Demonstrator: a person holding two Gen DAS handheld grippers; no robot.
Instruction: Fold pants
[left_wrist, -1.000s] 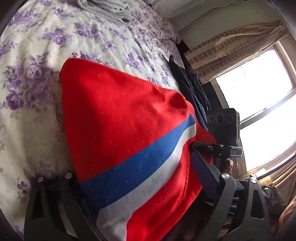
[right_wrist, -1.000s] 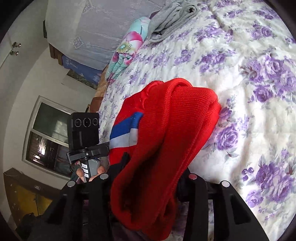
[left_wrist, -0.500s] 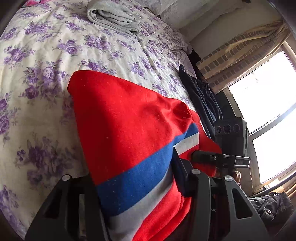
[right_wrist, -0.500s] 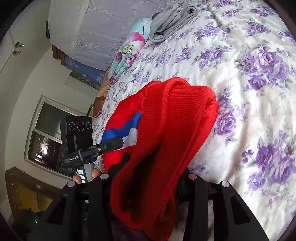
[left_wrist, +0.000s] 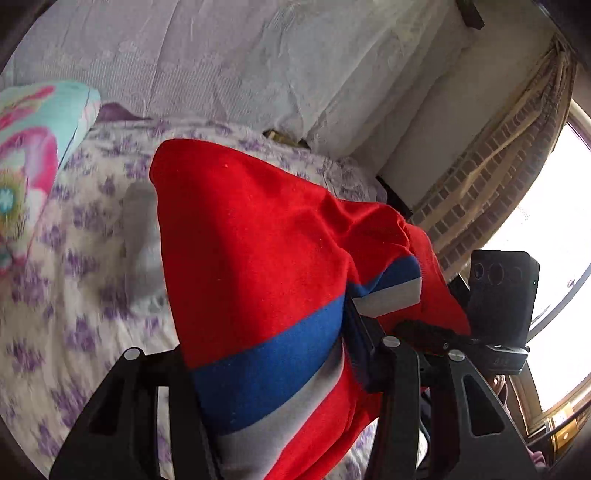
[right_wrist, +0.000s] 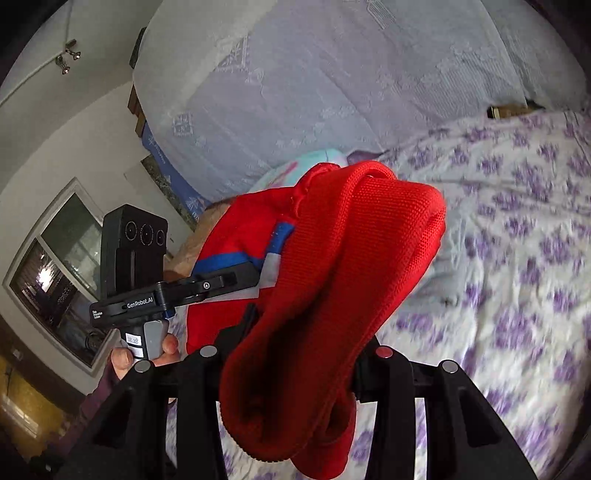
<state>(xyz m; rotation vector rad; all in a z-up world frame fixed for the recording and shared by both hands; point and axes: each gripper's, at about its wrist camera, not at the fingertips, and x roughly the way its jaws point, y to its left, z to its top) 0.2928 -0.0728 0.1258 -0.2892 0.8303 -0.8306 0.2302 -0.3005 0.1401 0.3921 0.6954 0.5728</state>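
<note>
The red pants (left_wrist: 258, 251) with a blue and white stripe hang bunched between both grippers, lifted above the bed. My left gripper (left_wrist: 280, 391) is shut on the striped part of the pants; its fingertips are hidden by the cloth. My right gripper (right_wrist: 291, 373) is shut on a thick red fold of the pants (right_wrist: 332, 280), which drapes over it. The right gripper's camera unit (left_wrist: 502, 295) shows at the right of the left wrist view, and the left gripper's unit (right_wrist: 133, 251) at the left of the right wrist view.
The bed has a white sheet with purple flowers (right_wrist: 517, 258). A turquoise and pink pillow (left_wrist: 33, 147) lies at its head. A pale lace cover (right_wrist: 332, 74) hangs behind. A bright window with a striped curtain (left_wrist: 480, 177) is at the right.
Both grippers have lifted and tilted upward with the pants, so the headboard end and wall now fill the view. The grey folded garment has gone out of view.
</note>
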